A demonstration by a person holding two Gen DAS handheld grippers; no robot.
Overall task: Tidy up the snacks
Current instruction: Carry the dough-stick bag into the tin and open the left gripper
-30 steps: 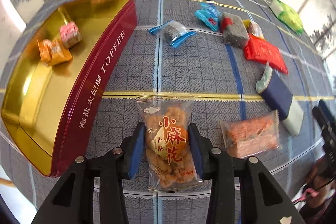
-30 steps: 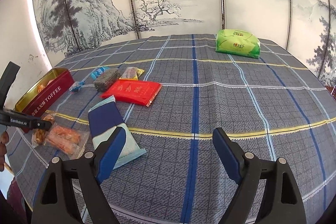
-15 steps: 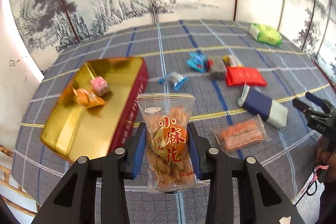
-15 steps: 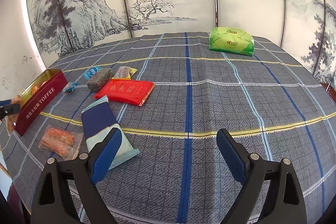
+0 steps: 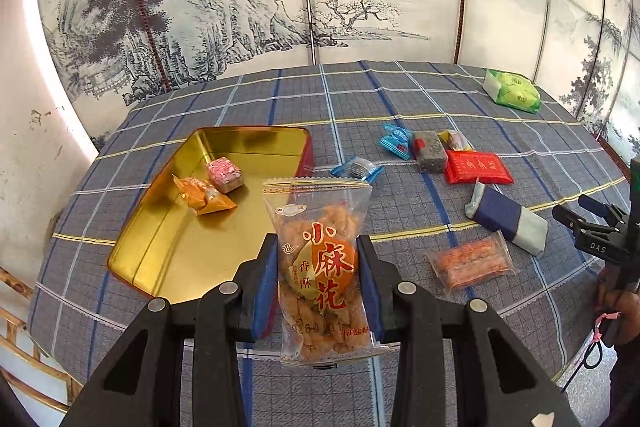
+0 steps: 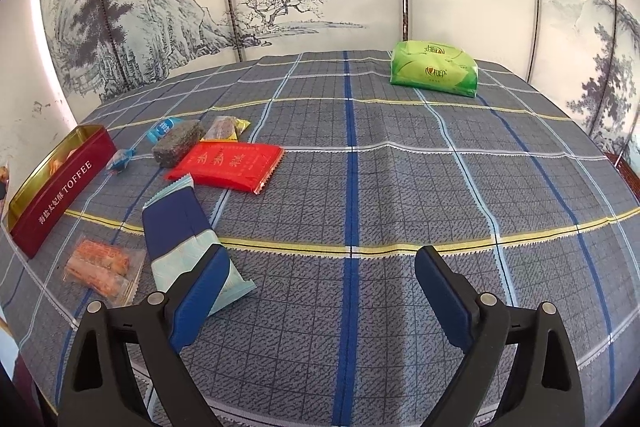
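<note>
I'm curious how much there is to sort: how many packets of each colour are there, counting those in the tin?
Blue: 3 – candy, blue packet, navy packet
Orange: 3 – held packet, tin sweet, clear packet
Pink: 1 – pink sweet
Red: 1 – red packet
Grey: 1 – grey bar
Yellow: 1 – yellow packet
Green: 1 – green pack
Total: 11

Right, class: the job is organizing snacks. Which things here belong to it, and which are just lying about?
Job:
- clear packet of fried dough twists, clamped in left gripper
- gold-lined red toffee tin
- flat red foil packet
- navy and pale-blue pouch

Lying about:
- green tissue pack
- plaid tablecloth
</note>
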